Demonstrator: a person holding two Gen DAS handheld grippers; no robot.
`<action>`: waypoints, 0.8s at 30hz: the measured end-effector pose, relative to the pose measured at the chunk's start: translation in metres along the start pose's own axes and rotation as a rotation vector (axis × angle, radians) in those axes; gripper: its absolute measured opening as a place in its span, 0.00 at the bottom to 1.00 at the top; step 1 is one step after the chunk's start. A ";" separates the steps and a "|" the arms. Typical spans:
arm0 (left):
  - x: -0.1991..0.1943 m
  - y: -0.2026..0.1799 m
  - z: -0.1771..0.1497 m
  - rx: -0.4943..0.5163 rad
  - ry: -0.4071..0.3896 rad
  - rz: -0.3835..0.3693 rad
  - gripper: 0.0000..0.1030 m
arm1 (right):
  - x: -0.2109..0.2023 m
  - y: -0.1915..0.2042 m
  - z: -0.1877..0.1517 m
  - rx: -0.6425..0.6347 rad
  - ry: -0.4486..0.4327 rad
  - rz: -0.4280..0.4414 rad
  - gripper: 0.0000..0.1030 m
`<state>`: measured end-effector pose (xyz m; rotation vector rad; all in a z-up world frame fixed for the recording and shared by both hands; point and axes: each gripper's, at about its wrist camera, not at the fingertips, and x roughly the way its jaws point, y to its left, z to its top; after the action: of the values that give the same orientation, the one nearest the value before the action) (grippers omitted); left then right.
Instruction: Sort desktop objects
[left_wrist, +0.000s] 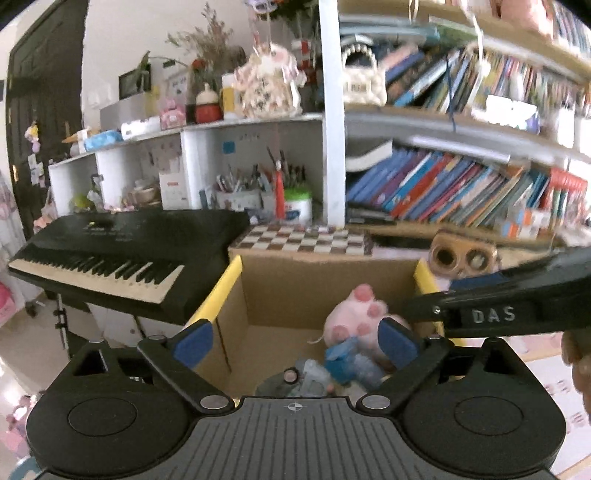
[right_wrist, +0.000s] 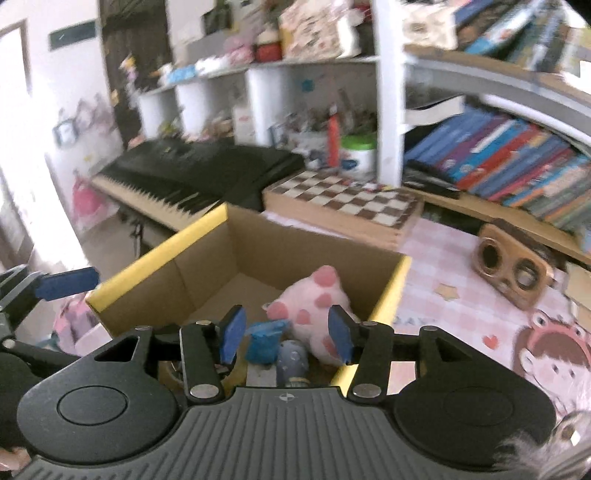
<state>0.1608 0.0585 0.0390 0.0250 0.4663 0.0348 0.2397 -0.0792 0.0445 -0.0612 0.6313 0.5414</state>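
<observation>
Your left tongs (left_wrist: 295, 341) gaped wide and your right tongs (right_wrist: 286, 334) stood partly apart, both empty, above the yellow-edged cardboard box (right_wrist: 207, 258) holding a soft pink plush (right_wrist: 314, 302); a wooden chessboard (right_wrist: 343, 203) lay behind.

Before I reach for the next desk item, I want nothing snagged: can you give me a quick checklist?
1. Left hand-held gripper empty, jaws wide: ok.
2. Right hand-held gripper empty, jaws apart: ok.
3. Pink plush toy inside the yellow-edged cardboard box: ok.
4. Both grippers clear of the plush: ok.
5. Brown wooden two-holed block left on the pink checked desk mat: not ok.
6. Box room underneath: cannot tell.
</observation>
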 end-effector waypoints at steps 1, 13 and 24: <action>-0.005 0.000 -0.001 -0.009 -0.008 -0.008 0.96 | -0.008 -0.001 -0.003 0.017 -0.016 -0.018 0.47; -0.065 -0.006 -0.021 -0.008 -0.044 -0.084 0.96 | -0.102 0.001 -0.055 0.152 -0.121 -0.190 0.47; -0.096 -0.019 -0.055 0.029 -0.009 -0.123 0.97 | -0.150 0.021 -0.112 0.201 -0.130 -0.319 0.51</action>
<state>0.0508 0.0369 0.0325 0.0244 0.4586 -0.0927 0.0670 -0.1550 0.0425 0.0620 0.5326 0.1705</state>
